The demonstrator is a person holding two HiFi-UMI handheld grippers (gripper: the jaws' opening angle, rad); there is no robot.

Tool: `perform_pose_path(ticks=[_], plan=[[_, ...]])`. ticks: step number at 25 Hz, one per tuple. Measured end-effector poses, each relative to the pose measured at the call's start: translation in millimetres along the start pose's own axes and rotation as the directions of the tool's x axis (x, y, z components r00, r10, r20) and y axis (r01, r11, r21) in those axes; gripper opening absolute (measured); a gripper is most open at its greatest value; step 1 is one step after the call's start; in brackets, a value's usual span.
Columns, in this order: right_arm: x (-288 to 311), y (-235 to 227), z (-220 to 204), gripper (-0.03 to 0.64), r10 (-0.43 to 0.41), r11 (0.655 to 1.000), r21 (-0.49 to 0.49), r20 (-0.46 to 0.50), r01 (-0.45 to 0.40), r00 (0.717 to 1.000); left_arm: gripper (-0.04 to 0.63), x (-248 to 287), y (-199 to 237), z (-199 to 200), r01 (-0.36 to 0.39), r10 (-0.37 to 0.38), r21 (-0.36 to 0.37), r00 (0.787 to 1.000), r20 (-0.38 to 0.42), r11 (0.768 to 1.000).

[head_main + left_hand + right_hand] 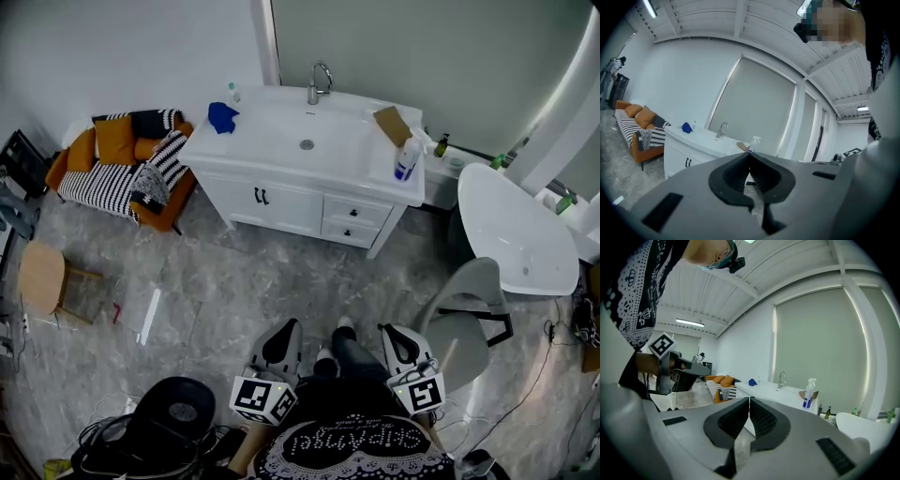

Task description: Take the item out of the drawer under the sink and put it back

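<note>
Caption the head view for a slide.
Person faces the sink cabinet, its drawers closed, left tongs and right tongs shut and empty.

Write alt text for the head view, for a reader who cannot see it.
A person holds a grey left gripper and a grey right gripper, well short of a white sink cabinet whose drawers are closed. A blue cloth and a white spray bottle sit on its top; an orange striped sofa stands beside it.

1. Up on the white vanity top (272, 141): blue cloth (222, 116) at left, brown cardboard piece (392, 125) and spray bottle (407, 157) at right
2. Down on the grey marble floor (253, 291): striped sofa (122, 173), round wooden stool (42, 277), grey chair (464, 314)
</note>
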State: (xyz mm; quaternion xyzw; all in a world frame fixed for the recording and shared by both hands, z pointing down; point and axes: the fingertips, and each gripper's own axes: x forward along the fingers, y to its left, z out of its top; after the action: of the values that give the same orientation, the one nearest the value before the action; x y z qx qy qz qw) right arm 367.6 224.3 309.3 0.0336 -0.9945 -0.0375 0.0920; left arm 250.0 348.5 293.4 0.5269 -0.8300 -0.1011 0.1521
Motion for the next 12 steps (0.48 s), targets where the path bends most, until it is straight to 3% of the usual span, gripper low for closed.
perform_pose_path(ticks=[12], plan=[[34, -42, -9, 0.021, 0.026, 0.998, 0.056, -0.01, -0.026, 1.0, 0.005, 62, -5, 2, 0.005, -0.005, 0.0, 0.999, -0.052, 1.0]])
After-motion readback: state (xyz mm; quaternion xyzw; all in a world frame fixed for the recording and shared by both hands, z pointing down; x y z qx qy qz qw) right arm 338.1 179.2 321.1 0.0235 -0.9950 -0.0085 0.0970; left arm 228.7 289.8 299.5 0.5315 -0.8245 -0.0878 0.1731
